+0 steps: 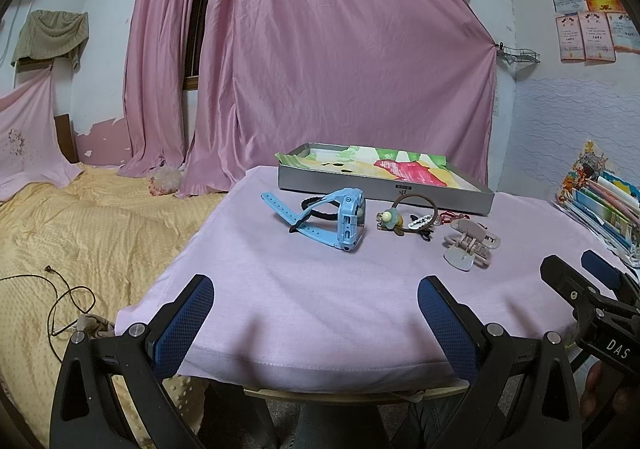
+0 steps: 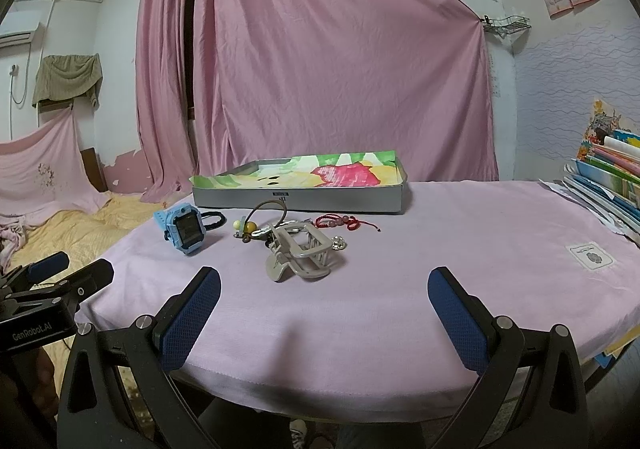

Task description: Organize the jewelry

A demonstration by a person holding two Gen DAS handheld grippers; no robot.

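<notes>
Blue watch (image 1: 340,221), beaded hair tie (image 1: 408,215), red bracelet (image 2: 340,222) and beige claw clip (image 2: 300,253) clustered mid-table, just before grey tray (image 2: 300,197) near far edge. Left gripper (image 1: 316,309) and right gripper (image 2: 324,303) hover over near edge, jaws apart, empty.

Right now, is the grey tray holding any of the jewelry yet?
Seemingly not: the grey tray shows only its colourful liner, though small dark marks there are unclear. The blue watch and hair claw lie on the cloth before it.
</notes>
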